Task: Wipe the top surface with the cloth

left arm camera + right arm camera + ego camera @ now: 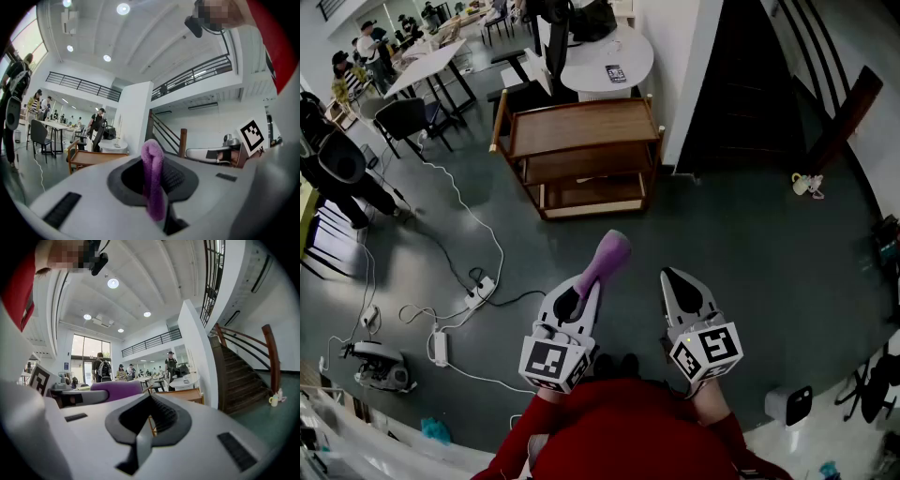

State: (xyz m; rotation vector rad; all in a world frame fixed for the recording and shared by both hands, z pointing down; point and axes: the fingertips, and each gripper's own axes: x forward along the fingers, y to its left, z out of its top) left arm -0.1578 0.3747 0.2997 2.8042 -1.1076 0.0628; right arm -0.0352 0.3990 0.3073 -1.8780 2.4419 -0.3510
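L gripper (pixel 587 285) clamped on cloth (pixel 610 254), R gripper (pixel 671 276) jaws together, side by side.

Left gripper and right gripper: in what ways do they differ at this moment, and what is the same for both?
The left gripper is shut on the purple cloth; the right gripper is shut on nothing. The cloth sticks out past the left gripper's tip toward the wooden cart, while the right gripper ends in a bare point. Both are held above the floor, short of the cart.

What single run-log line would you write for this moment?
left claw: shut on purple cloth | right claw: shut, empty | wooden cart: ahead, not yet reached
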